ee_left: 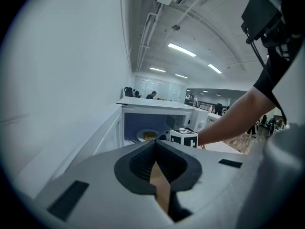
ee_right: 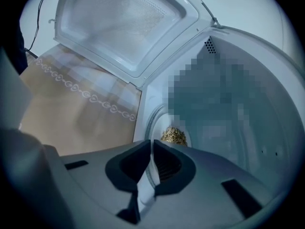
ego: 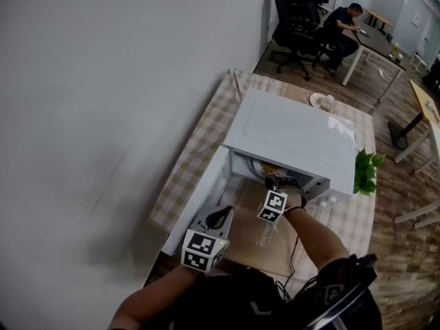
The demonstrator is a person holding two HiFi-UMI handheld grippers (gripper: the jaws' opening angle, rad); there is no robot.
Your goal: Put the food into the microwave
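A white microwave (ego: 289, 133) stands on the checked table (ego: 199, 143) with its door (ego: 203, 198) swung open to the left. Inside it sits a white plate (ee_right: 188, 138) bearing a heap of yellowish food (ee_right: 173, 136); the left gripper view also shows that food (ee_left: 149, 135) in the cavity. My right gripper (ego: 271, 182) reaches into the microwave's mouth, and its jaws (ee_right: 151, 144) are closed on the plate's near rim. My left gripper (ego: 223, 215) hangs back in front of the open door, shut (ee_left: 155, 144) with nothing in it.
A brown mat (ego: 265, 243) lies in front of the microwave. A green plant (ego: 366, 170) stands at its right, and a small dish (ego: 322, 100) sits behind it. The wall runs along the left. A person (ego: 340, 26) sits at a far desk beside office chairs (ego: 295, 19).
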